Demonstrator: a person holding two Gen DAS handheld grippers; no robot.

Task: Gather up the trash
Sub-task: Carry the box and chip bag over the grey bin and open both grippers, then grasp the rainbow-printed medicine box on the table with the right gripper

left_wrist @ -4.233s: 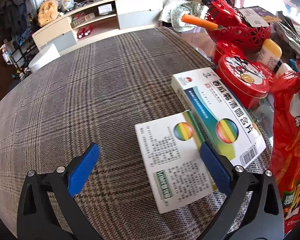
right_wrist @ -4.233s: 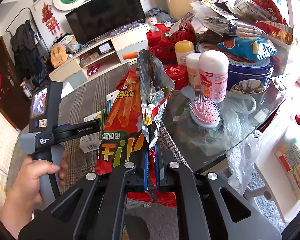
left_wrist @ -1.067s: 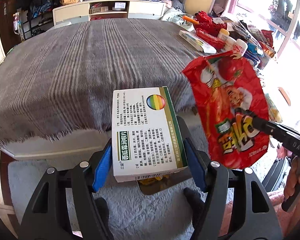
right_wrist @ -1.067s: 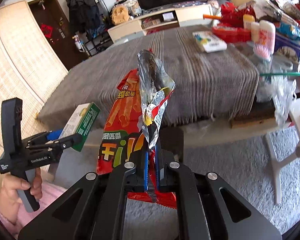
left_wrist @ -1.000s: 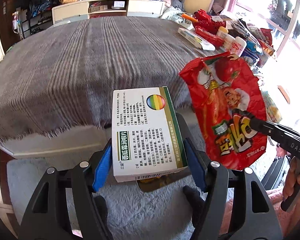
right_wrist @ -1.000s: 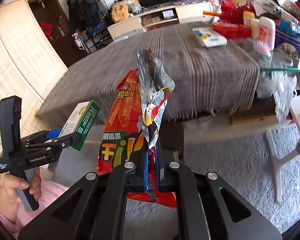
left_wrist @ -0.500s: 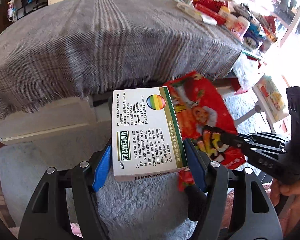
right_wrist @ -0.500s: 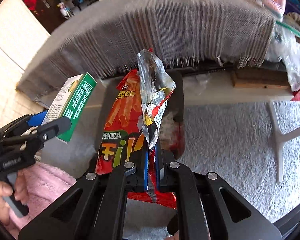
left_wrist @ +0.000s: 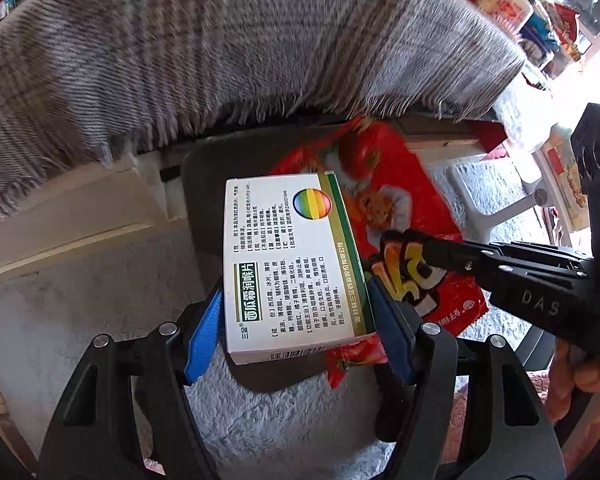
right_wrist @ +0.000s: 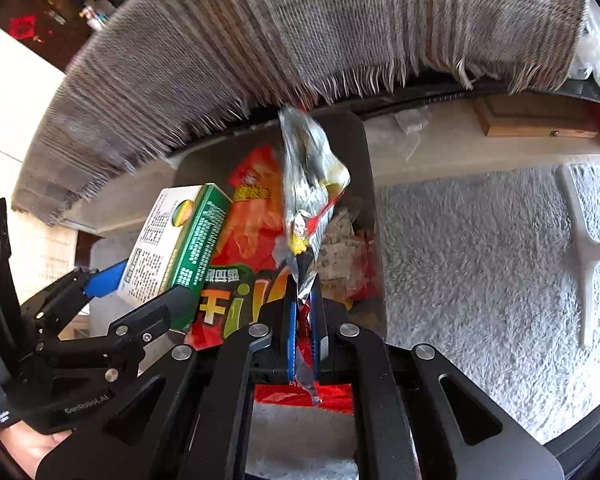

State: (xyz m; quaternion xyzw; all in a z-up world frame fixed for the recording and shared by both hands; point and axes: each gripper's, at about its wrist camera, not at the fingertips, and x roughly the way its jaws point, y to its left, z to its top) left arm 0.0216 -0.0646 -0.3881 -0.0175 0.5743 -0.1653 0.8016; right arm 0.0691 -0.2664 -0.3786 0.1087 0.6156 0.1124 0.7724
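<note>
The left gripper (left_wrist: 296,314) clamps a white-and-green cardboard medicine box (left_wrist: 294,264) between its blue pads, holding it over a dark grey rectangular plastic trash bin (right_wrist: 374,216). The right gripper (right_wrist: 304,334) pinches the crumpled foil mouth of a red snack bag (right_wrist: 252,248) — the bag hangs over the same bin. Box and bag hide most of the bin's inside; only some crumpled wrappers (right_wrist: 344,256) show. A grey plaid fringed cloth (left_wrist: 228,48) overhangs the bin's far rim.

Two grippers: left gripper (left_wrist: 296,312), right gripper (right_wrist: 304,320). One medicine box (left_wrist: 288,264), one red snack bag (left_wrist: 404,216), one dark bin (right_wrist: 374,216), one plaid cloth (left_wrist: 220,40).
</note>
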